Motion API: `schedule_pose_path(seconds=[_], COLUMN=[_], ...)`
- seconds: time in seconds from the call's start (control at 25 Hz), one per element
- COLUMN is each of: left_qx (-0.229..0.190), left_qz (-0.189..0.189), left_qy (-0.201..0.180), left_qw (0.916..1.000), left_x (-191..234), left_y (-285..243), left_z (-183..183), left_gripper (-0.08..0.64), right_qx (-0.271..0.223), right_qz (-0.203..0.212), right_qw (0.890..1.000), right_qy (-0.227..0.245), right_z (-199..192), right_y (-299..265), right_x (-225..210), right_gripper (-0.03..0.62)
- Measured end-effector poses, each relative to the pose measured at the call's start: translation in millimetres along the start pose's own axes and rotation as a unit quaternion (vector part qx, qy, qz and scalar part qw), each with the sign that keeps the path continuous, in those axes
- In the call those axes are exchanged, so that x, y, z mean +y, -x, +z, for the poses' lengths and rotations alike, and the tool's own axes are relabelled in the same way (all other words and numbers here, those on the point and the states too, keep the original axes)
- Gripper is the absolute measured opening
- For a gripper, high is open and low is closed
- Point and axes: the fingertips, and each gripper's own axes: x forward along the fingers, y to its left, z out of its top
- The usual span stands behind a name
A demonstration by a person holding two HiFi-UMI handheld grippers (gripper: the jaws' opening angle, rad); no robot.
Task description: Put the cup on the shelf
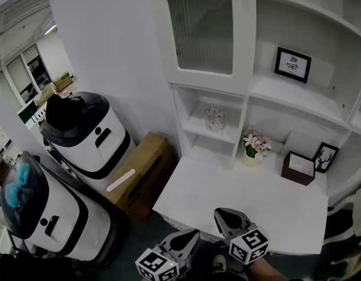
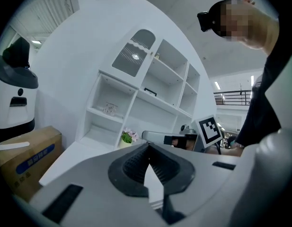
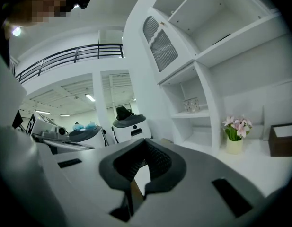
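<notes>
The left hand-held gripper (image 1: 193,234) and right hand-held gripper (image 1: 225,213) are being held at the bench (image 1: 239,186) edge, jaws together on nothing, apparently because the cup (image 1: 215,119) is already standing on the shelf (image 1: 195,125), well ahead.

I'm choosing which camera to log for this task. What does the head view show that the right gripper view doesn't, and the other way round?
Only the head view: both grippers seen from above, the left gripper and right gripper, each with its marker cube, low in front of the desk. Only the right gripper view: its own jaws close up, together with nothing between them, and a balcony railing behind. Both: the glass cup standing on the shelf, and the flower pot on the desk.
</notes>
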Motion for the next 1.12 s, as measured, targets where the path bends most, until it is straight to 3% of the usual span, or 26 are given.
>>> schedule_pose_path(seconds=[0.72,1.12], left_qx=[0.019,0.031], left_qz=[-0.09,-0.121], left_qy=[0.005,0.0], left_qw=[0.9957,0.9921], left_x=[26,25], left_y=[68,93], left_z=[-14,-24], left_gripper=[0.005,0.005], right_qx=[-0.007,-0.006], right_qz=[-0.089,-0.11], right_qw=[0.996,0.994], right_qy=[0.0,0.003], right_z=[-22,-36], right_y=[-1,3], right_x=[75,107], right_gripper=[0.005,0.003])
